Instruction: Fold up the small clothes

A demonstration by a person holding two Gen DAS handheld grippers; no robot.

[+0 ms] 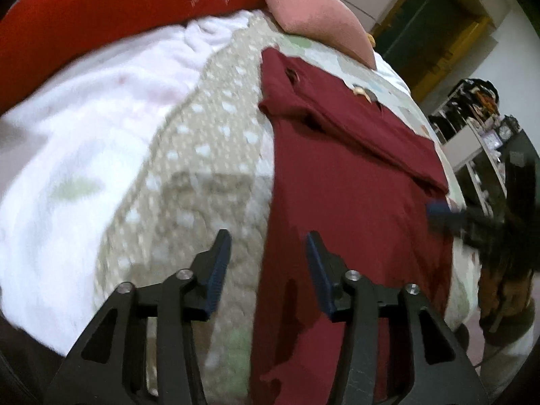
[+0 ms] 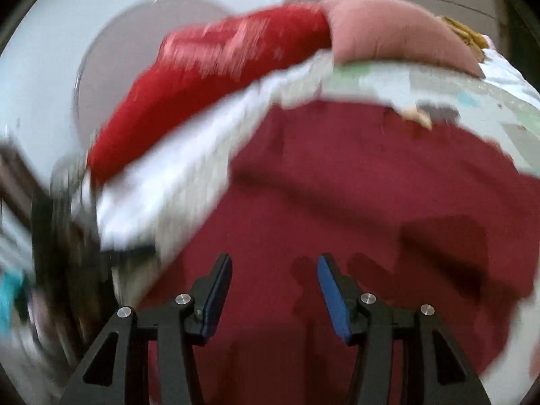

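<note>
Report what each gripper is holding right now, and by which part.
Nothing is held. The left gripper and right gripper both stand open above the maroon garment, with no cloth between their fingers.

The left wrist view is taken from above the bed, angled down and forward along the maroon garment point(image 1: 354, 182). The right wrist view is held nearer, over the same garment point(image 2: 337, 202). The pink pillow point(image 1: 314, 10) is shared by both.
</note>
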